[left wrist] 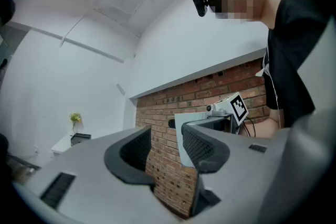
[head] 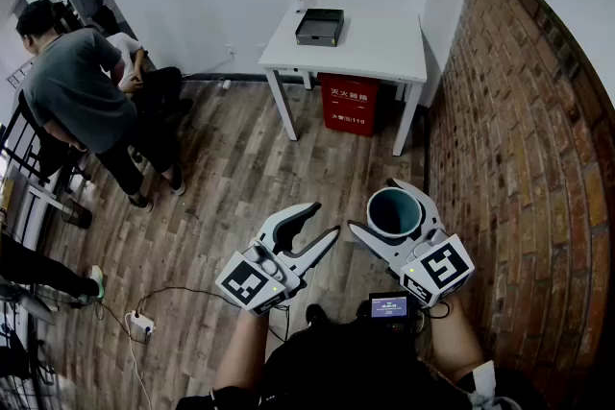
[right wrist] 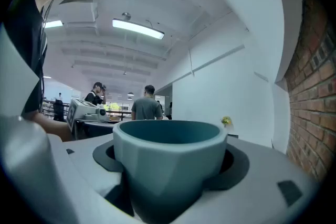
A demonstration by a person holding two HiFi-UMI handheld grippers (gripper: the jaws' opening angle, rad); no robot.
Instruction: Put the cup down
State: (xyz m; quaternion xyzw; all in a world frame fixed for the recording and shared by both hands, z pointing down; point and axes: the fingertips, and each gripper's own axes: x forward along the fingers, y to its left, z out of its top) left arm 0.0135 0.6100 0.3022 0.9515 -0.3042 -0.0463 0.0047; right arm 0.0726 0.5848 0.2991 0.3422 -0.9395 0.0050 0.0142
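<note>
Evidently nothing was yet set down: the right tongs (head: 375, 205) clasped the upright cup (head: 394, 211) between their jaws, well short of the tabletop (head: 384, 48) ahead; the left tongs (head: 325, 218) stood released, empty.

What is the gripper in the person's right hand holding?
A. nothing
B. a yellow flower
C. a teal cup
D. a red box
C: a teal cup stands upright, clamped at its sides between the fingers of the right gripper.
</note>
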